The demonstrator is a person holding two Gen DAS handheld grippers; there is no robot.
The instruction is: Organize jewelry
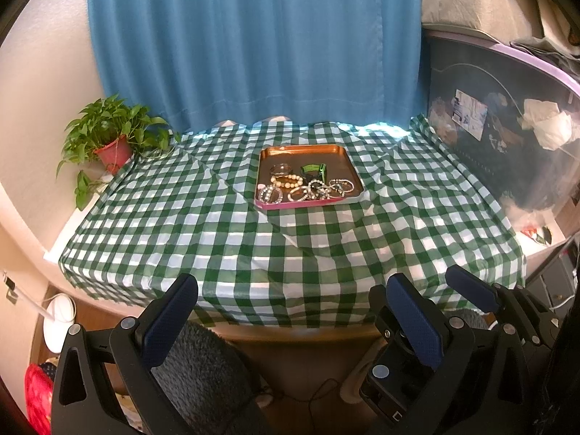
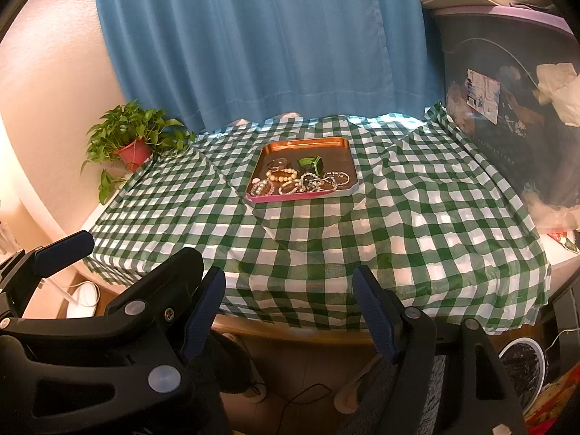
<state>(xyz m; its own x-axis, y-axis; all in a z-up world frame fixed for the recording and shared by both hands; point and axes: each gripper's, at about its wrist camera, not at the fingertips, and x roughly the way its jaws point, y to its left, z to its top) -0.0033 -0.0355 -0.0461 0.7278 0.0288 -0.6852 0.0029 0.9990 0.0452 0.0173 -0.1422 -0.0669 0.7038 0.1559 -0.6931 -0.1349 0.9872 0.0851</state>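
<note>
Both grippers, left and right, hung spread and empty off the near edge of the green-checked tablecloth, well short of the copper tray mid-table, where beaded bracelets and a green watch lay heaped.

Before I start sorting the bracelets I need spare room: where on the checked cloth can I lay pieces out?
Bare tablecloth stretches between the tray and the potted plant, and along the near edge before both grippers. Right of the tray is also free. The tray's front half is crowded with tangled bracelets; its back strip is bare.
</note>
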